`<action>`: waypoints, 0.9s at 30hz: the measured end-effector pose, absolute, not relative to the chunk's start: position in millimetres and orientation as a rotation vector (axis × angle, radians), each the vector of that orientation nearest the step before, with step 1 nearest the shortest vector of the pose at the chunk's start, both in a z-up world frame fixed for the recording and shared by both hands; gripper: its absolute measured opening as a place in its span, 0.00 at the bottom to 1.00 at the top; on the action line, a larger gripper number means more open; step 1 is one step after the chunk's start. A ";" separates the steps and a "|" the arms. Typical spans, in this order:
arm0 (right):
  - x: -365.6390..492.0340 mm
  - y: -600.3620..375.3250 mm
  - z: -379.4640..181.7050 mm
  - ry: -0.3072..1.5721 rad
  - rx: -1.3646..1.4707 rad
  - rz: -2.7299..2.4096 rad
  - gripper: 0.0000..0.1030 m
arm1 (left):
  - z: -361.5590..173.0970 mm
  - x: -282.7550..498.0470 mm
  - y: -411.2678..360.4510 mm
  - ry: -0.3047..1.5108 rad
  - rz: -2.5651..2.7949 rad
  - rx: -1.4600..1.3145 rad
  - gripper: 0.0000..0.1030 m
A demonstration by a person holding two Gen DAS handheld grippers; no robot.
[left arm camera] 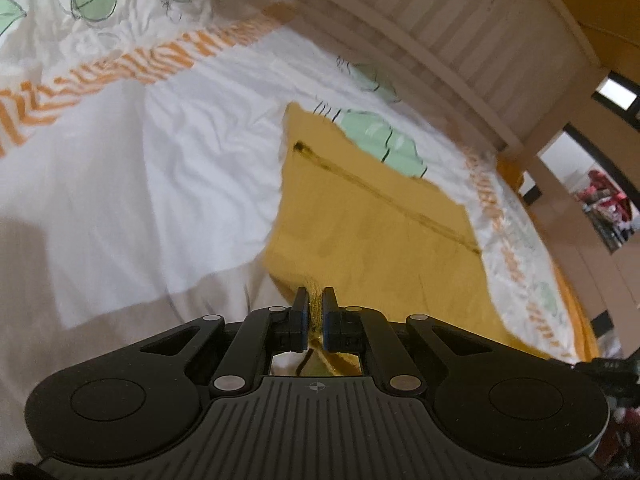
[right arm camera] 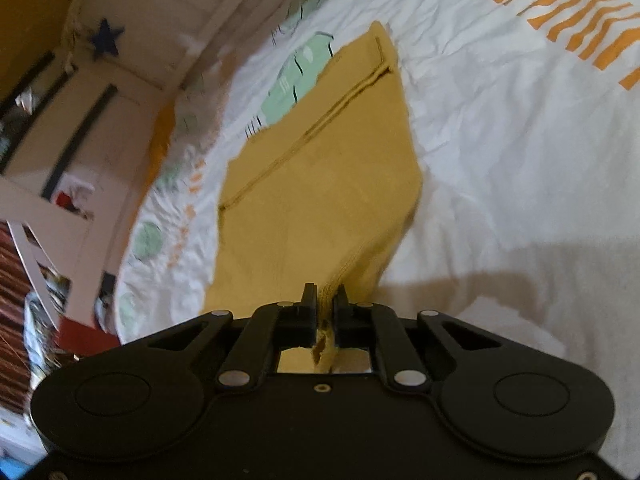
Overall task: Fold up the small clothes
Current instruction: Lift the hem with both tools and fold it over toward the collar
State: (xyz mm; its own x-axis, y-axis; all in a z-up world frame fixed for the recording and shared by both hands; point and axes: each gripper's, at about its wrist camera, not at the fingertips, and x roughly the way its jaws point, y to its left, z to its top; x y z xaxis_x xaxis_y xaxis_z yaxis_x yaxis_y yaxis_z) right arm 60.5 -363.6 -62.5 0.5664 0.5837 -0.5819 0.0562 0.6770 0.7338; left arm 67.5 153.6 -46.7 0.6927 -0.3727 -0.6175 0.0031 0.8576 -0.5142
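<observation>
A mustard-yellow garment lies spread on a white bedsheet with orange and green print. A dark seam runs across its far part. My left gripper is shut on the garment's near edge, with fabric bunched between the pads. In the right wrist view the same garment stretches away from my right gripper, which is shut on another part of its near edge and lifts that edge slightly off the sheet.
A slatted white bed frame runs along the far side. Beyond the bed's edge are a doorway and cluttered shelves. Furniture with a blue star stands at the left in the right wrist view.
</observation>
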 end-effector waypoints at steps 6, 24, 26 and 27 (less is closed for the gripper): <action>70.1 -367.9 -62.3 0.858 0.866 0.379 0.14 | -33.1 84.2 152.5 0.736 -0.229 -0.513 0.06; 188.6 -398.8 -49.3 0.627 0.989 0.375 0.14 | 6.9 196.7 148.6 0.590 -0.250 -0.511 0.06; 211.5 -405.0 -52.7 0.598 1.007 0.357 0.11 | 7.4 217.5 146.0 0.583 -0.246 -0.508 0.06; 223.2 -407.7 -54.7 0.592 1.009 0.346 0.11 | 6.2 226.3 144.8 0.584 -0.245 -0.501 0.06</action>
